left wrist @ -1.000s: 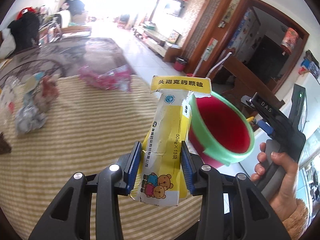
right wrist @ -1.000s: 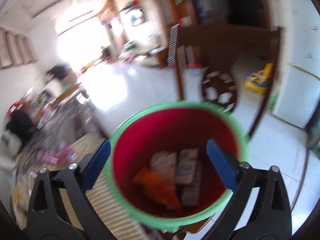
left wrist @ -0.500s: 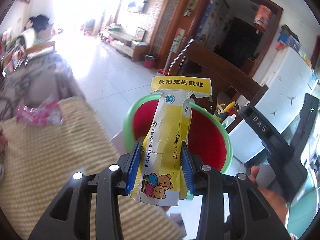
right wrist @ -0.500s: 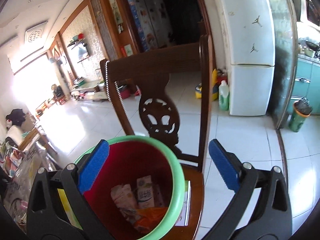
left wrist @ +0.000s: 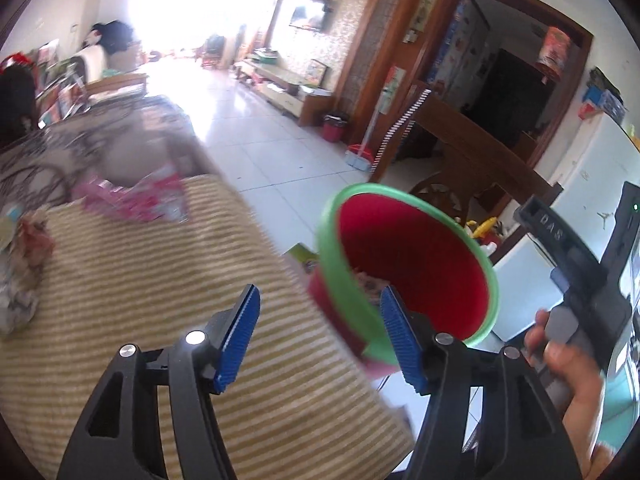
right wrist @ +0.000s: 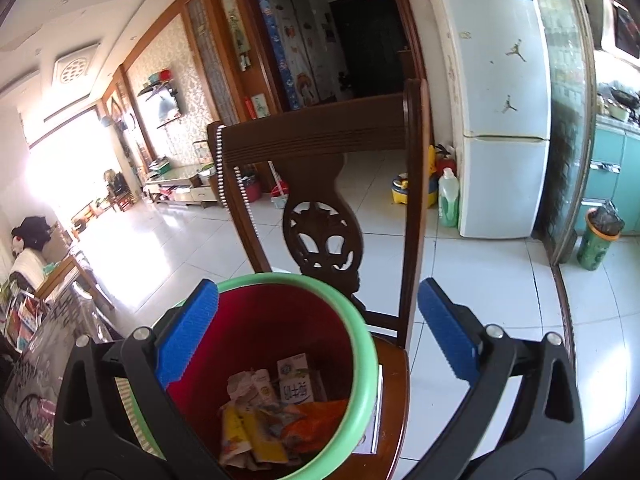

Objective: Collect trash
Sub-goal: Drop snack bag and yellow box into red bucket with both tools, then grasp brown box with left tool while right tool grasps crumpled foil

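A red bucket (left wrist: 420, 272) with a green rim stands on a wooden chair seat beside the table. In the right wrist view the bucket (right wrist: 280, 328) holds a yellow medicine box (right wrist: 244, 436), a milk carton (right wrist: 294, 380) and an orange wrapper (right wrist: 316, 420). My left gripper (left wrist: 318, 300) hovers over the table's edge next to the bucket, its jaws opening with nothing between them. My right gripper (right wrist: 319, 292) stands open and empty above the bucket's rim. On the table lie a pink wrapper (left wrist: 136, 196) and crumpled trash (left wrist: 24, 264).
The table (left wrist: 140, 280) wears a striped cloth. The carved chair back (right wrist: 320, 136) rises right behind the bucket. A white fridge (right wrist: 500, 80) and a green bin (right wrist: 596, 240) stand further off on the tiled floor. A hand (left wrist: 560, 356) grips the right gripper's handle.
My left gripper has opened and let go of the yellow box, which now lies in the bucket. The left view has swung back toward the table.
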Tool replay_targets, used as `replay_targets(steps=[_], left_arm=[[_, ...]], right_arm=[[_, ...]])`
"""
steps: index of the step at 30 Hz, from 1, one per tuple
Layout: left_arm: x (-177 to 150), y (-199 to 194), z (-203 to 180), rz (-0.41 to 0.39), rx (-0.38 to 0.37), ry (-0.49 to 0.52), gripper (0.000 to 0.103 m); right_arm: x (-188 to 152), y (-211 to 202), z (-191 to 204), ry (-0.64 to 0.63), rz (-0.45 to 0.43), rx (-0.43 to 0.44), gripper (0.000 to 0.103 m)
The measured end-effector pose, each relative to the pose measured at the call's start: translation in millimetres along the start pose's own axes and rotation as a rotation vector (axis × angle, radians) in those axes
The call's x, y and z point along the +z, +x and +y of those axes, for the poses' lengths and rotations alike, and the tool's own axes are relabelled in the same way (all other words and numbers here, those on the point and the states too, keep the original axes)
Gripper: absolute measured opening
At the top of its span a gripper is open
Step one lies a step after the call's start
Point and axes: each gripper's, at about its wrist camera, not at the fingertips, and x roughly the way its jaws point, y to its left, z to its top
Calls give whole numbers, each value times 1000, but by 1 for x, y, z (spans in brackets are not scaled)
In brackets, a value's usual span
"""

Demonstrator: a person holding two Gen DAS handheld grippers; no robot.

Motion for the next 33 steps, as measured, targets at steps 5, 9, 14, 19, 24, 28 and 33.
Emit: replay_targets(steps=[5, 9, 14, 19, 24, 28, 33], left_arm=[[-20, -24, 38, -5, 55, -70, 61], [-40, -40, 72, 5, 110, -128, 61], [-61, -66, 123, 1, 189, -226, 61], [-72, -93, 168, -34, 252, -333, 61], [-79, -125, 222, -94, 336, -487, 70], [-91, -137, 274, -102, 393, -674, 73], [-89, -122, 319, -79, 387, -863, 73]], right_arm=[[-5, -4, 17, -33, 14, 32, 98], [-10, -11, 36, -72, 17, 62, 98], [-21, -22, 68, -143, 17, 108, 98], [-36, -34, 101, -226, 37, 164, 98], [-52, -45, 129, -297, 51, 210, 98], [-66, -53, 149, -363, 62, 240, 98], [-81, -67, 174, -470, 33, 275, 98]])
